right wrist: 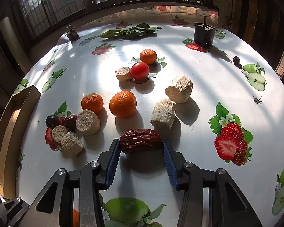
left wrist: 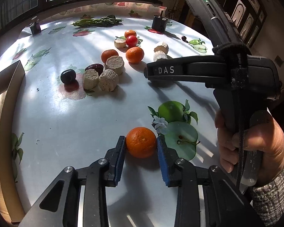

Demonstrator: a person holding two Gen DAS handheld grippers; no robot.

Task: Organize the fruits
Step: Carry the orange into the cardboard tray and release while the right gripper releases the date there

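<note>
- Table [right wrist: 208,79], fruit-print cloth: nearly all produce is loose in the middle, unsorted. Judgement: the task is at an early stage; no finished group is visible.
- Cardboard box [left wrist: 7,87] at the left edge of the table: its inside is not visible, so I cannot tell if anything is in it. Possibly the destination; that is a guess.
- Leafy greens [right wrist: 128,32] lie at the far side, well apart from the fruit.
- Pale fibrous cylinder pieces [right wrist: 163,116] are mixed among the fruit: two to the right, three by the left cluster, one beside the cherry tomato [right wrist: 140,71].
- Loose mandarins [right wrist: 123,104]: three in the centre, not yet touched.
- Left gripper [left wrist: 141,142]: pads pressed against both sides of a fourth mandarin [left wrist: 141,141], which sits low over the cloth beside a printed apple; whether it is lifted I cannot tell.
- Right gripper [right wrist: 141,143]: pads pinching the ends of a wrinkled red date [right wrist: 141,141], close above the cloth and just in front of the cylinders.
- Left cluster: a second date [right wrist: 70,121] and a dark plum [right wrist: 52,121], touching.
- A small dark fruit [right wrist: 236,59] sits alone at the far right.
- Remaining: place both held items, then everything else.
</note>
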